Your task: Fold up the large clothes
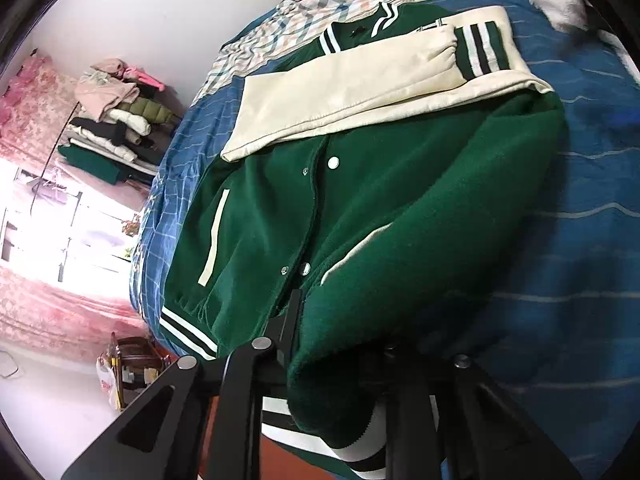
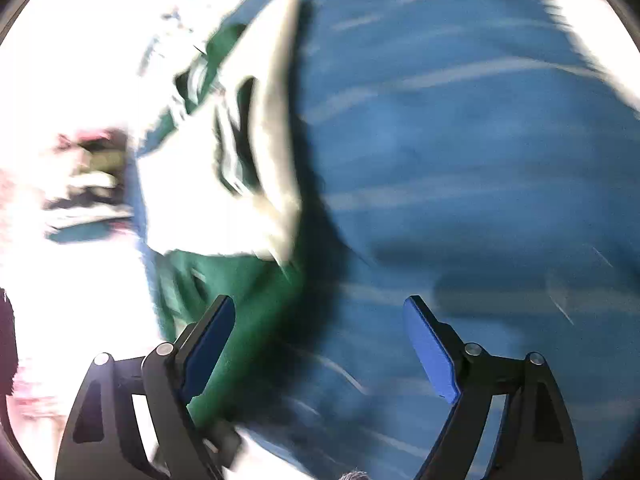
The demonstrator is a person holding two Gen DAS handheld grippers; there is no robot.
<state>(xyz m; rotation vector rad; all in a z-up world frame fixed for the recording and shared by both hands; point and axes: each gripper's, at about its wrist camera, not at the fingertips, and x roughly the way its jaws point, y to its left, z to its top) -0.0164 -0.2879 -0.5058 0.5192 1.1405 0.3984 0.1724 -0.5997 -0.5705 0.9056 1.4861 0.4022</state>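
A green varsity jacket (image 1: 380,208) with cream sleeves (image 1: 360,88) lies on a bed with a blue striped cover (image 1: 592,240). Both sleeves are folded across the chest. My left gripper (image 1: 336,360) is shut on the jacket's lower hem and lifts that fold of green cloth toward the camera. In the blurred right wrist view, my right gripper (image 2: 320,344) is open and empty above the blue cover (image 2: 460,160), with its left blue pad (image 2: 208,344) over the jacket's green edge (image 2: 248,292). The cream sleeve (image 2: 276,120) lies ahead of it.
A plaid blanket (image 1: 320,4) is bunched at the bed's far end. A pile of folded clothes (image 1: 116,120) stands at the left by the wall. Pink curtains (image 1: 36,108) frame a bright window. A white furry thing (image 1: 556,0) lies at the far right.
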